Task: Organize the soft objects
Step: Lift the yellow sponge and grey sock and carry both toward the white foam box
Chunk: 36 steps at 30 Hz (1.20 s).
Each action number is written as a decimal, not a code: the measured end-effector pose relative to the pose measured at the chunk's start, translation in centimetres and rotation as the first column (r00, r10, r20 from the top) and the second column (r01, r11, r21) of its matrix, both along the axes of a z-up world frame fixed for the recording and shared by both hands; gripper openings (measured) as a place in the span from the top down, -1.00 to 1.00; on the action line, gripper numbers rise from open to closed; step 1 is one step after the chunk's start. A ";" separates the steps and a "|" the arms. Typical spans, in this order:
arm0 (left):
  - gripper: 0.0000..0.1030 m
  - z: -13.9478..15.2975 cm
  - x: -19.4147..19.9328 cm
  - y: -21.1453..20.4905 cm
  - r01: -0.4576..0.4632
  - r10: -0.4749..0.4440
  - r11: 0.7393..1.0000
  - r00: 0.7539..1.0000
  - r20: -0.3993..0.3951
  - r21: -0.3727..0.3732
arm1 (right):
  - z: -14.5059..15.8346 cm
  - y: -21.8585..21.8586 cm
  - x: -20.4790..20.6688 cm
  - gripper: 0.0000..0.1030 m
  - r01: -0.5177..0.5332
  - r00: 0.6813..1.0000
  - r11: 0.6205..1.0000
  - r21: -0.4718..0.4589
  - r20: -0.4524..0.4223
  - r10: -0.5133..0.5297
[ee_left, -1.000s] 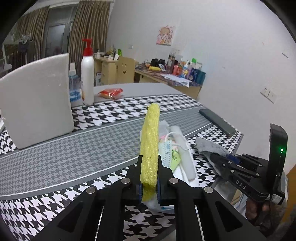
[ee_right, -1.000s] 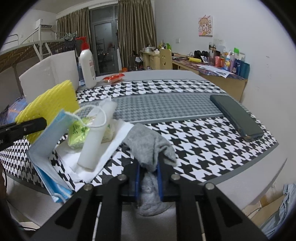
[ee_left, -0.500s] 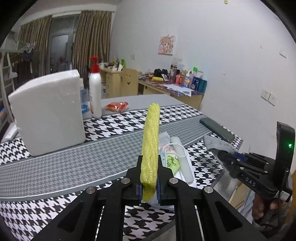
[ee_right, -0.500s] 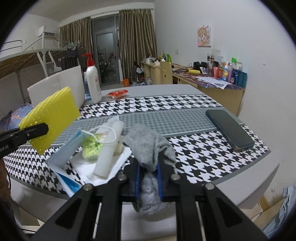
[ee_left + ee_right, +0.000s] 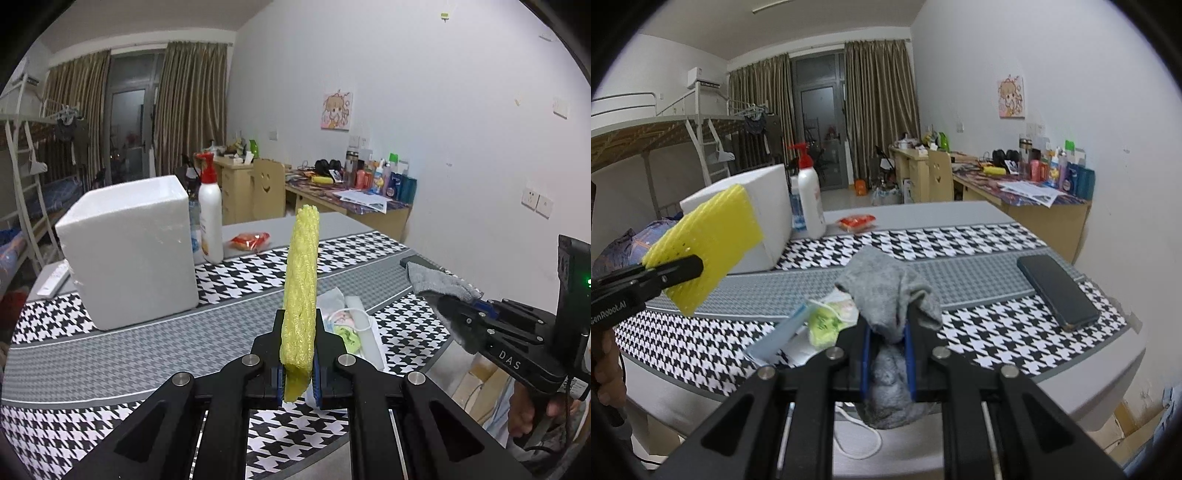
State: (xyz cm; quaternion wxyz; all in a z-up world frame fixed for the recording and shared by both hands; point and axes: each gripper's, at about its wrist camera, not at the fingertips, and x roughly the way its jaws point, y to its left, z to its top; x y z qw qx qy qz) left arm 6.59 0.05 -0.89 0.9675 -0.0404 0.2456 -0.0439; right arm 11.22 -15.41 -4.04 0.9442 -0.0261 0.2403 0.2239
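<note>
My left gripper (image 5: 299,376) is shut on a yellow sponge (image 5: 301,295), held edge-on above the table; the sponge also shows in the right wrist view (image 5: 709,243). My right gripper (image 5: 888,354) is shut on a grey sock (image 5: 886,291), held above the table's front edge; the sock also shows in the left wrist view (image 5: 439,284). A face mask (image 5: 783,332), a green packet (image 5: 823,323) and white paper lie in a pile on the houndstooth cloth (image 5: 110,362) below both grippers.
A white foam box (image 5: 129,251) stands at the back left, with a white pump bottle (image 5: 210,221) beside it. A red packet (image 5: 251,240) lies behind. A dark phone (image 5: 1056,291) lies at the right. Desks with clutter stand along the far wall.
Both grippers have risen and pulled back from the table, carrying the sponge and the sock. The pile on the cloth now sits lower and farther away.
</note>
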 end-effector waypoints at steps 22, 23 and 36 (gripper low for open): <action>0.78 3.4 1.8 3.8 -0.093 0.088 0.994 0.992 0.093 0.053 | 3.4 3.9 1.8 0.64 -0.061 0.997 0.997 0.043 0.057 0.059; 0.78 3.6 2.0 3.9 -0.091 0.086 0.995 0.992 0.093 0.052 | 3.5 4.0 1.9 0.64 -0.063 0.996 0.997 0.042 0.060 0.060; 0.78 4.3 3.1 5.2 -0.113 0.107 0.992 0.989 0.103 0.052 | 4.4 5.8 2.5 0.64 -0.109 0.992 0.993 0.043 0.076 0.105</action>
